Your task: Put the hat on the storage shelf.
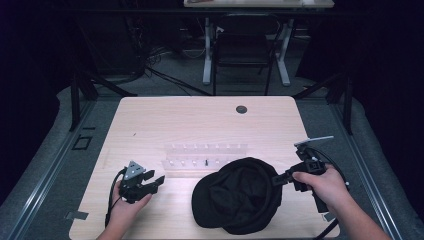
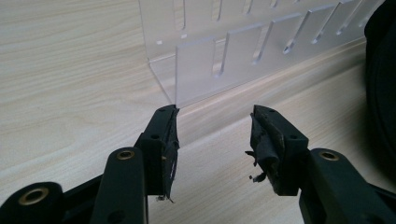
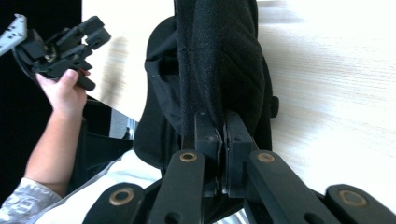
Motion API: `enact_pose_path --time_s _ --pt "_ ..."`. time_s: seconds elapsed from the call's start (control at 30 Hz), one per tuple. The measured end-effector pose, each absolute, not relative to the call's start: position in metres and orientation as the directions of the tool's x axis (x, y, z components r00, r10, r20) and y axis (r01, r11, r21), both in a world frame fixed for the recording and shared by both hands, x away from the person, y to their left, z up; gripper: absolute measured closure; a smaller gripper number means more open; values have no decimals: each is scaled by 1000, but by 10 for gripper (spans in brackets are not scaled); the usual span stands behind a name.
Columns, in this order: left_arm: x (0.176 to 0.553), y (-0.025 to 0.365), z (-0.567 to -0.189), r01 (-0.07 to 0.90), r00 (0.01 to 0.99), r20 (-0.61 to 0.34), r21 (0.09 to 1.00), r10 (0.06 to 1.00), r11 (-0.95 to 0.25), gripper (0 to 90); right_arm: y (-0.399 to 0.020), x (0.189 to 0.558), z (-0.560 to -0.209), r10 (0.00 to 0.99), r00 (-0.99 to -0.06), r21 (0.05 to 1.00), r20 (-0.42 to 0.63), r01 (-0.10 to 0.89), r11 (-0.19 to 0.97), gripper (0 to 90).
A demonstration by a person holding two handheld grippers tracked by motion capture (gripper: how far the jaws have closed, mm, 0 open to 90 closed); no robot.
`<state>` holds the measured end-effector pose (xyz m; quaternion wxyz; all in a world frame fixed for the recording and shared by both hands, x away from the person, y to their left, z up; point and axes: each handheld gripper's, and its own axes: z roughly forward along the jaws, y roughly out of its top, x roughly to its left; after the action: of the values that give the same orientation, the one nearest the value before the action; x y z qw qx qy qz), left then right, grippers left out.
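A black cap (image 1: 237, 194) lies near the table's front edge, right of centre. My right gripper (image 1: 276, 179) is shut on the cap's right edge and lifts that side a little. In the right gripper view the jaws pinch the black fabric of the cap (image 3: 219, 60) between them at my right gripper (image 3: 223, 135). My left gripper (image 1: 155, 181) sits at the front left, held in a hand, open with nothing between its jaws. In the left gripper view my left gripper (image 2: 214, 135) stands open just short of the corner of a clear plastic rack (image 2: 233, 51).
The clear slotted rack (image 1: 205, 155) stands mid-table, behind the cap and between the two hands. A dark round grommet (image 1: 241, 109) sits near the table's far edge. A chair and desk legs stand on the floor beyond the table (image 1: 150, 120).
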<state>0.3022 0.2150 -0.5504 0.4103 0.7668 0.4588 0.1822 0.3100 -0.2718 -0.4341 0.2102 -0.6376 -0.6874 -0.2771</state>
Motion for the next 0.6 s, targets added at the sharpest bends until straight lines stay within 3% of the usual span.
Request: enact_pose_path --time_s 0.6 --pt "304 216 -553 552 516 -93 797 852 -247 475 -264 311 -419 666 -129 144 734 989 34 870"
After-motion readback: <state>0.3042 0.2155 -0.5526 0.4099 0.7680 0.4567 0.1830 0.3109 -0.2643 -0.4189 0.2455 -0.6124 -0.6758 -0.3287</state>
